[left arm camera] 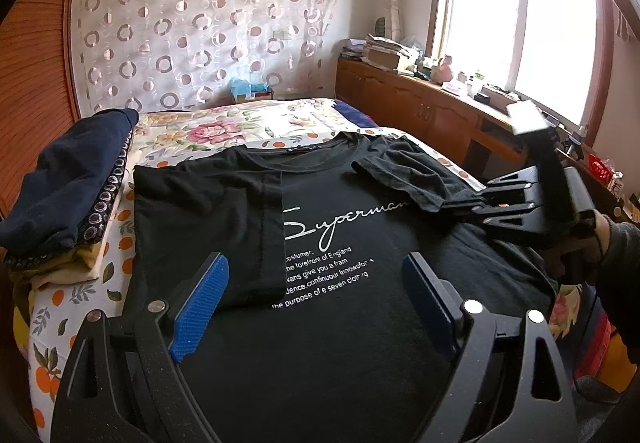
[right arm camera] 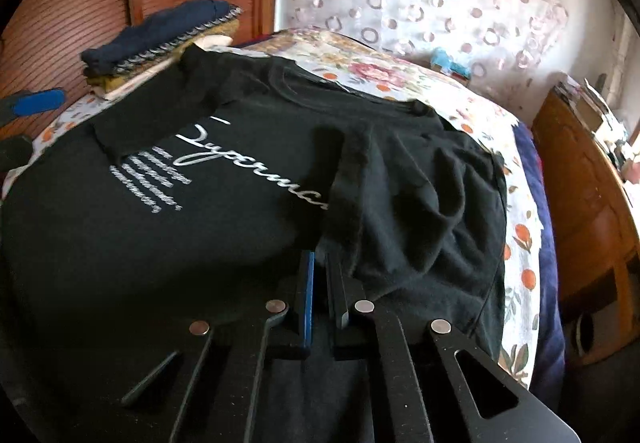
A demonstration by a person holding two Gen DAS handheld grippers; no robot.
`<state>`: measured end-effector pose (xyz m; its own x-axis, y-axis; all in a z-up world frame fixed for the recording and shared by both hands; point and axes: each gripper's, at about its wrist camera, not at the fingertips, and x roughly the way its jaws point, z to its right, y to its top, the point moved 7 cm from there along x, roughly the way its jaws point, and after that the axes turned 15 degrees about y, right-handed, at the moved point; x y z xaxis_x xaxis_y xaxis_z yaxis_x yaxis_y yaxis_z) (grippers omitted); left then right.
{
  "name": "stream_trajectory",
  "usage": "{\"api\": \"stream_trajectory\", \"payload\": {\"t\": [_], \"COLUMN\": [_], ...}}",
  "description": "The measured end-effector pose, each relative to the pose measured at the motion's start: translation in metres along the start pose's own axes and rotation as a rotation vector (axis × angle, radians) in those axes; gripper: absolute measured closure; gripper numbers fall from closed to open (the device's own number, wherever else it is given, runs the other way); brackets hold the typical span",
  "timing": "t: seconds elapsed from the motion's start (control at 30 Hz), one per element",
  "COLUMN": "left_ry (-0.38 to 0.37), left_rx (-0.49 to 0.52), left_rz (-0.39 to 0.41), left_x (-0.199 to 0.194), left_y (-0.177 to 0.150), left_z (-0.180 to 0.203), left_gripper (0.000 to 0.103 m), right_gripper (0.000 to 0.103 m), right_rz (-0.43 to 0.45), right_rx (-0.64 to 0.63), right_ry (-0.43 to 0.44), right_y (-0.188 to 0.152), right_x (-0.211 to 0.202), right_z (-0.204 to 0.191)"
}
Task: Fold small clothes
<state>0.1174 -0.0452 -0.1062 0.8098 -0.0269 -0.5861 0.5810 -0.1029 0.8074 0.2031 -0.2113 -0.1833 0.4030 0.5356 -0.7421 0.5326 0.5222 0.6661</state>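
A black T-shirt (left arm camera: 320, 323) with white "Superman" lettering lies flat on the bed, its left side folded in over the chest. My left gripper (left arm camera: 316, 283) is open and empty just above the shirt's lower front. My right gripper (right arm camera: 322, 263) is shut on the shirt's right sleeve (right arm camera: 400, 195), which is pulled in over the chest. The right gripper also shows in the left wrist view (left arm camera: 476, 203), at the sleeve's edge (left arm camera: 408, 171). The shirt fills the right wrist view (right arm camera: 160, 243).
A stack of folded clothes (left arm camera: 68, 187) sits on the bed's left side, also in the right wrist view (right arm camera: 160, 43). The floral bedspread (left arm camera: 224, 131) extends behind. A wooden cabinet (left arm camera: 420, 107) with clutter runs under the window at right.
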Motion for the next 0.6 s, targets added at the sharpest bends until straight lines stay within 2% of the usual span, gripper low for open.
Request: {"api": "stream_trajectory", "payload": {"t": [0.17, 0.3, 0.37, 0.47, 0.5, 0.53, 0.6], "left_ry": [0.002, 0.005, 0.011, 0.029, 0.036, 0.043, 0.063], "left_rx": [-0.006, -0.009, -0.008, -0.011, -0.012, -0.012, -0.012], "left_rz": [0.001, 0.001, 0.001, 0.001, 0.001, 0.002, 0.003], "left_x": [0.001, 0.003, 0.004, 0.007, 0.008, 0.009, 0.013], "left_y": [0.0, 0.001, 0.001, 0.002, 0.003, 0.004, 0.006], "left_z": [-0.003, -0.004, -0.007, -0.015, -0.018, -0.021, -0.029], "left_gripper": [0.014, 0.014, 0.014, 0.014, 0.014, 0.014, 0.014], "right_gripper": [0.101, 0.1, 0.095, 0.066, 0.053, 0.048, 0.048], "right_rz": [0.05, 0.035, 0.029, 0.041, 0.049, 0.057, 0.065], "right_rx": [-0.006, -0.002, 0.013, 0.032, 0.04, 0.049, 0.058], "right_ry": [0.052, 0.043, 0.047, 0.016, 0.011, 0.012, 0.005], "right_y": [0.006, -0.002, -0.006, -0.003, -0.002, 0.0, 0.001], "right_x": [-0.024, -0.026, -0.023, -0.02, -0.02, -0.021, -0.02], "right_z": [-0.007, -0.005, -0.003, 0.004, 0.006, 0.01, 0.017]}}
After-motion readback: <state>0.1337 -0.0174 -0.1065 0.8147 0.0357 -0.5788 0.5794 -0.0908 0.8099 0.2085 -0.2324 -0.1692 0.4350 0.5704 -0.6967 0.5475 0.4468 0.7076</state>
